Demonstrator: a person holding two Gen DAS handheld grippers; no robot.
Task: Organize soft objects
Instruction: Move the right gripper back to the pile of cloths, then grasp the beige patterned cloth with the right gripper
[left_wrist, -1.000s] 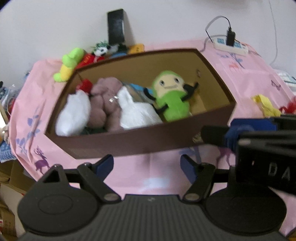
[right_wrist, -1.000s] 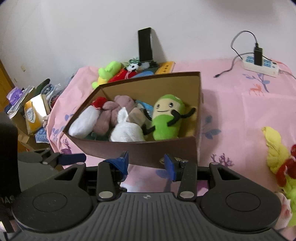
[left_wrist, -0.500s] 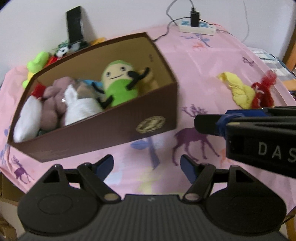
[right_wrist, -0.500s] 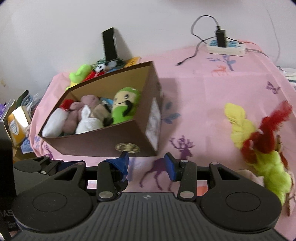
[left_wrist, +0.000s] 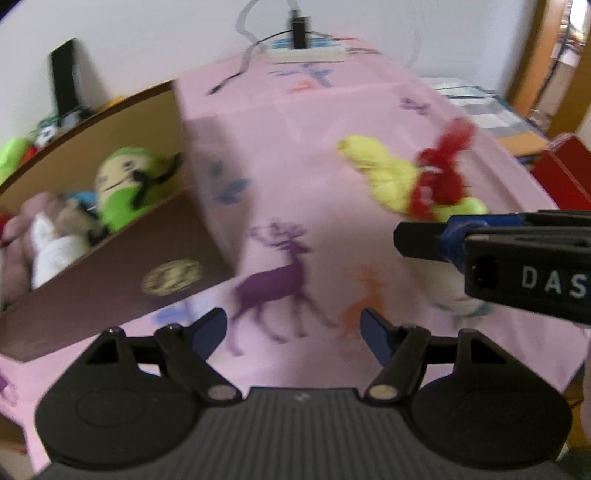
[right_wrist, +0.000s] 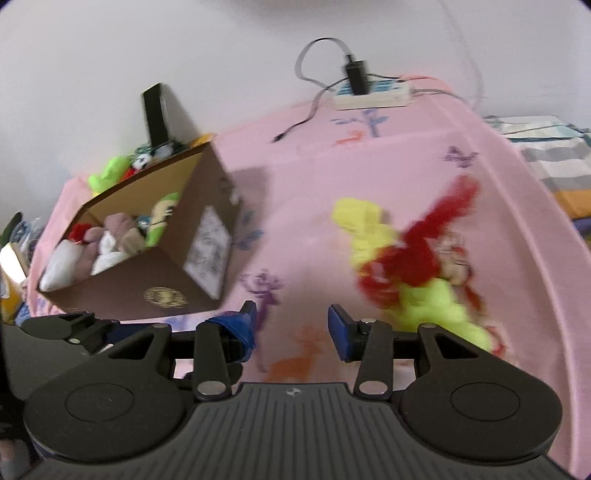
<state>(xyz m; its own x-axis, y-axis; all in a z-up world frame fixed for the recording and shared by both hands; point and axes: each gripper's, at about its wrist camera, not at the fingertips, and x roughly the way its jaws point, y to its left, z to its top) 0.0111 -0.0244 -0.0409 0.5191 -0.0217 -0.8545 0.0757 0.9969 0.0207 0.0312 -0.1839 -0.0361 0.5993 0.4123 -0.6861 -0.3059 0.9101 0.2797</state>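
Right wrist: plush-filled box (right_wrist: 173, 284).

Pink tablecloth (right_wrist: 424, 155), printed with a purple deer (left_wrist: 275, 273), an orange deer (left_wrist: 364, 299) and blue branches. Dark brown box (right_wrist: 122, 284) at the cloth's left edge, tan inside, marked with a gold round emblem (right_wrist: 165, 296) and a black-and-white label (right_wrist: 208, 251); held a bright green doll (left_wrist: 120, 188) with black arms, plus white (left_wrist: 50, 251) and dusty pink plush (right_wrist: 118, 225). Yellow, red and lime soft toy (right_wrist: 406, 266) toward the cloth's right edge; black grippers tipped with blue pads (left_wrist: 373, 332).
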